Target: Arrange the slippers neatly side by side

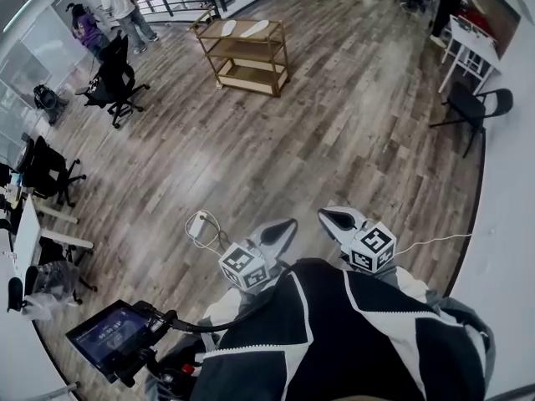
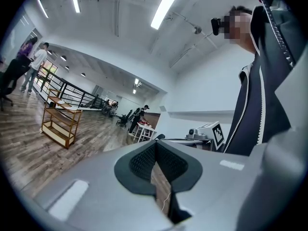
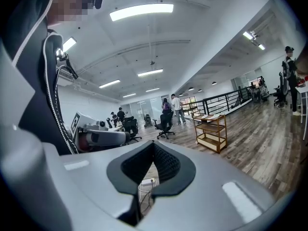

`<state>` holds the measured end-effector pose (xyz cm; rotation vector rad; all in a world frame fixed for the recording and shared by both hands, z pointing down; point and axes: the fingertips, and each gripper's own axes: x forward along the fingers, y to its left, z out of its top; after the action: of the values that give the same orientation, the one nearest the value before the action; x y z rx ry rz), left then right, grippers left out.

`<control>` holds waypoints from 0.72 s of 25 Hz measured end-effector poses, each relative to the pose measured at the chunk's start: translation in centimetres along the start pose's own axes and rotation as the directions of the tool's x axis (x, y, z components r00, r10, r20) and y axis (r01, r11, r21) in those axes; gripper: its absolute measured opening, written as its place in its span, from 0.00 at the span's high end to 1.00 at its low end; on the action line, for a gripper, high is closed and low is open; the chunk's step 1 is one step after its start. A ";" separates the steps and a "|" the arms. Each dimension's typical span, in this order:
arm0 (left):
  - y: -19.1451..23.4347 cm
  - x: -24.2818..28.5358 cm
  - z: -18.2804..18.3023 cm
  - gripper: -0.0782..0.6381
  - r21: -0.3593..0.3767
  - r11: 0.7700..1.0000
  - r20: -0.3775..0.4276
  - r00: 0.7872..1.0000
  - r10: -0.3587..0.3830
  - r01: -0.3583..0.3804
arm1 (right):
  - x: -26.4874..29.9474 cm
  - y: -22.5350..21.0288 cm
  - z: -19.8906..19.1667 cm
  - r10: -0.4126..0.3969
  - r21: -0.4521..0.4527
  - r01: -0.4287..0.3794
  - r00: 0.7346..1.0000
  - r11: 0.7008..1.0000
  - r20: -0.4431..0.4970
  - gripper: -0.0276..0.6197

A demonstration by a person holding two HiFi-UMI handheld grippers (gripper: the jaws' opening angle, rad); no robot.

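Two pale slippers (image 1: pixel 242 27) lie on the top shelf of a wooden rack (image 1: pixel 247 53) far across the room. In the right gripper view the rack (image 3: pixel 211 132) stands ahead to the right, and in the left gripper view the rack (image 2: pixel 59 124) stands to the left. Both grippers are held close to my body, far from the rack. My left gripper (image 1: pixel 287 225) is shut with nothing between its pads (image 2: pixel 144 159). My right gripper (image 1: pixel 328 216) is shut and empty too, its pads (image 3: pixel 163 162) meeting.
A white power strip (image 1: pixel 197 224) with its cable lies on the wood floor just ahead of the grippers. Black office chairs (image 1: pixel 114 80) stand at the left, a folding chair (image 1: pixel 471 107) and a white table (image 1: pixel 472 44) at the right. Two people (image 1: pixel 121 11) stand by the railing. A screen (image 1: pixel 111 333) is at the lower left.
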<state>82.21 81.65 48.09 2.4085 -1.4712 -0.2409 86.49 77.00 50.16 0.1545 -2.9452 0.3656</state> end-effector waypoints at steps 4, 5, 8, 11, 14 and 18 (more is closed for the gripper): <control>0.0 0.2 0.1 0.87 -0.002 1.000 0.003 1.000 -0.002 0.002 | -0.2 -0.2 0.1 -0.008 0.009 0.008 1.000 1.000 0.005 0.95; -0.1 0.3 0.1 0.87 -0.004 1.000 0.003 1.000 -0.004 0.004 | -0.2 -0.2 0.1 -0.011 0.014 0.011 1.000 1.000 0.005 0.95; -0.4 0.4 0.0 0.87 -0.005 1.000 -0.004 1.000 -0.012 0.012 | -0.5 -0.1 -0.1 -0.018 0.016 0.018 1.000 1.000 0.001 0.95; -0.7 0.5 -0.2 0.87 0.018 1.000 -0.022 1.000 -0.021 0.021 | -0.6 -0.2 -0.3 -0.027 0.022 0.027 1.000 0.999 0.000 0.95; -1.2 0.3 -0.5 0.87 0.012 1.000 -0.031 0.999 -0.025 0.025 | -0.8 -0.1 -0.6 -0.031 0.040 0.030 1.000 0.999 0.004 0.95; -0.4 0.3 -1.4 0.87 0.005 1.000 -0.050 0.999 -0.012 0.012 | 0.0 -0.5 -1.4 -0.021 0.043 0.021 1.000 0.999 -0.010 0.95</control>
<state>83.11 81.82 49.21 2.4101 -1.4375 -0.1783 86.72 76.84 51.59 0.1886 -2.9249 0.4260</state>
